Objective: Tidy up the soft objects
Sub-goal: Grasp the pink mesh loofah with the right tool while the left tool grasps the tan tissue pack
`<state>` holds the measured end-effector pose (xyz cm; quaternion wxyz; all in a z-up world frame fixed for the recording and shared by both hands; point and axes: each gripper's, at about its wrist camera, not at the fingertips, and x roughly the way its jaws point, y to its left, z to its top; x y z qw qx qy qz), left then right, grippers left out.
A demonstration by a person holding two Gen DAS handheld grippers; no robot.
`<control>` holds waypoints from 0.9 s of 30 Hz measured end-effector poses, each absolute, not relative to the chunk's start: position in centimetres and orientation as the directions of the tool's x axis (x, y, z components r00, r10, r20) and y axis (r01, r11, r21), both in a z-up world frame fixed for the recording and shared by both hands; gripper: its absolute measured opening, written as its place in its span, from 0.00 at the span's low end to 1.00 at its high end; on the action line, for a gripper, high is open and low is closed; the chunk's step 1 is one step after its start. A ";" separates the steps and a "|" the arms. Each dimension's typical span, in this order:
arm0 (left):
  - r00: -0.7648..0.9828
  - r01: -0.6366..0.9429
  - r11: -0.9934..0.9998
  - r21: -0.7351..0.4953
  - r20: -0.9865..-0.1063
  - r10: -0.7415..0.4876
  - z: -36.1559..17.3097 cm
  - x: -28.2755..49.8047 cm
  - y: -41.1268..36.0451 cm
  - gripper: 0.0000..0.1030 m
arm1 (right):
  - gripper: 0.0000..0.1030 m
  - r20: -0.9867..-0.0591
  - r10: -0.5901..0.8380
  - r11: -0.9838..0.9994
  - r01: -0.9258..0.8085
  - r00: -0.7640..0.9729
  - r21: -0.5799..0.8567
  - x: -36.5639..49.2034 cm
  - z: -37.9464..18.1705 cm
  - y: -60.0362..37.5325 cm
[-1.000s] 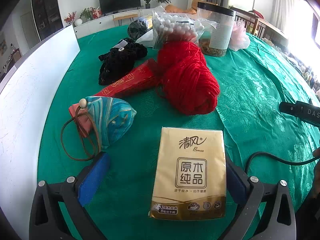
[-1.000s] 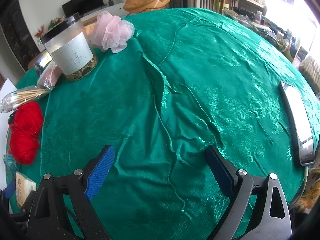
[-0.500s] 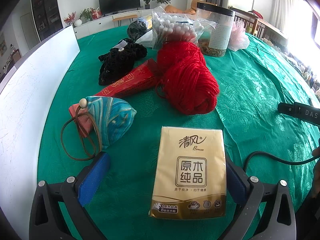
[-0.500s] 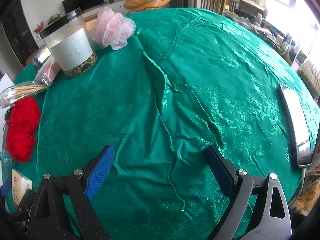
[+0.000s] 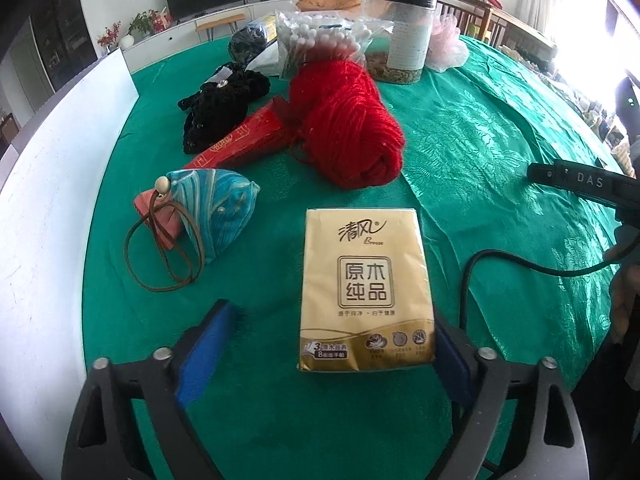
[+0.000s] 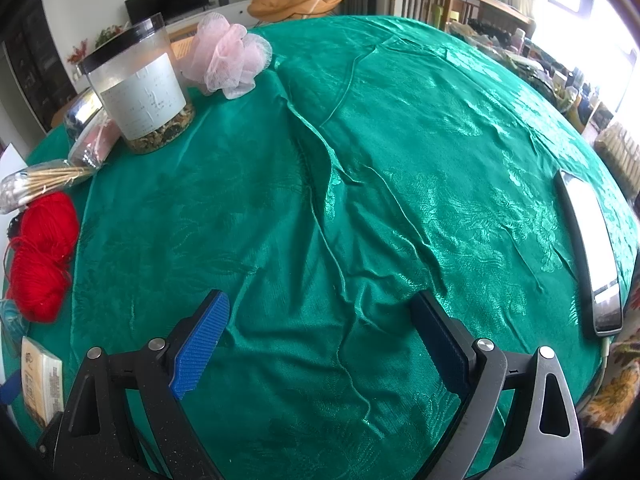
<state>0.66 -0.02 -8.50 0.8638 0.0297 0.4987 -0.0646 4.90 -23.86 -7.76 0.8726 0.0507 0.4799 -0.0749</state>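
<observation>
A gold tissue pack (image 5: 366, 290) lies on the green tablecloth (image 5: 480, 152) between the open fingers of my left gripper (image 5: 332, 344); its near end is level with the fingertips, close to the right pad. Beyond it lie a red yarn skein (image 5: 348, 120), a blue patterned pouch (image 5: 212, 208) with a brown cord, a black knitted piece (image 5: 220, 108) and a pink mesh puff (image 6: 230, 58). My right gripper (image 6: 320, 328) is open and empty over bare cloth. The yarn (image 6: 40, 248) and tissue pack (image 6: 40, 384) show at its left edge.
A red flat box (image 5: 244, 140), a bag of cotton swabs (image 5: 324, 46) and a clear jar with a black lid (image 5: 400, 40) stand behind the yarn. A white board (image 5: 48, 184) lines the left side. A phone (image 6: 590, 248) lies near the right table edge. A black cable (image 5: 480, 264) crosses by the tissue pack.
The right wrist view has shifted slightly, so the yarn and tissue pack sit a little differently at its left edge. The left gripper and objects have barely moved.
</observation>
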 end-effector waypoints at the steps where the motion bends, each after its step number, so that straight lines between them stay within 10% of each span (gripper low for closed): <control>1: 0.500 0.153 0.988 -0.012 -0.862 -0.088 -8.4 0.5 -0.2 0.62 | 0.92 -0.845 -0.082 0.984 0.179 0.528 0.016 5.0 -7.8 -23.8; 16: 0.546 0.182 0.967 -0.176 -0.801 -0.248 -5.8 -1.2 2.5 0.51 | 0.90 -0.733 0.122 0.951 0.131 0.669 0.278 4.4 -5.6 -26.3; 27: 0.589 0.170 0.964 -0.203 -0.764 -0.265 -4.6 0.1 4.7 0.51 | 0.90 -0.678 0.242 0.945 -0.009 0.694 0.328 21.0 -0.7 -25.8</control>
